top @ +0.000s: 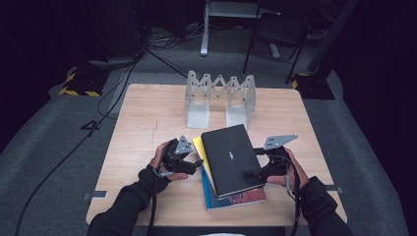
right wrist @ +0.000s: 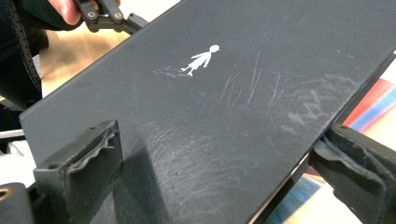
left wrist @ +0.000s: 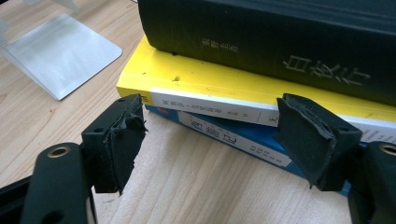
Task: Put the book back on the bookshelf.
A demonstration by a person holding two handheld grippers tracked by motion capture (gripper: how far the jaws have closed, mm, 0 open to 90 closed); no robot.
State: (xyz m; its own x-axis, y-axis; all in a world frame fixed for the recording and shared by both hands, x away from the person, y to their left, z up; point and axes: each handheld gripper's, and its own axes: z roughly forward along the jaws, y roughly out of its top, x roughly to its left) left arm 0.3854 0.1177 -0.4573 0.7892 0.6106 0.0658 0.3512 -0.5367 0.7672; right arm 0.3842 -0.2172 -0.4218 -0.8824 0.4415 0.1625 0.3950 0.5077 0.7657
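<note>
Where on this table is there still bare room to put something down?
Bare wood lies left of the metal bookend rack, along the table's left edge, and at its far right corner. It is crowded near the front, where both grippers flank the book stack.

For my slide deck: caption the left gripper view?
Open left gripper facing spines of stacked black book, yellow book, blue book.

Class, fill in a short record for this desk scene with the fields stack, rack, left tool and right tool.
stack: black book on top, yellow book under it, blue book at the bottom, on the wooden table
rack: metal folding book stand behind the stack, holding no books
left tool: open, beside the spines of the stack
right tool: jaws astride the black book's near right corner, one pad on the cover, one below its edge
</note>
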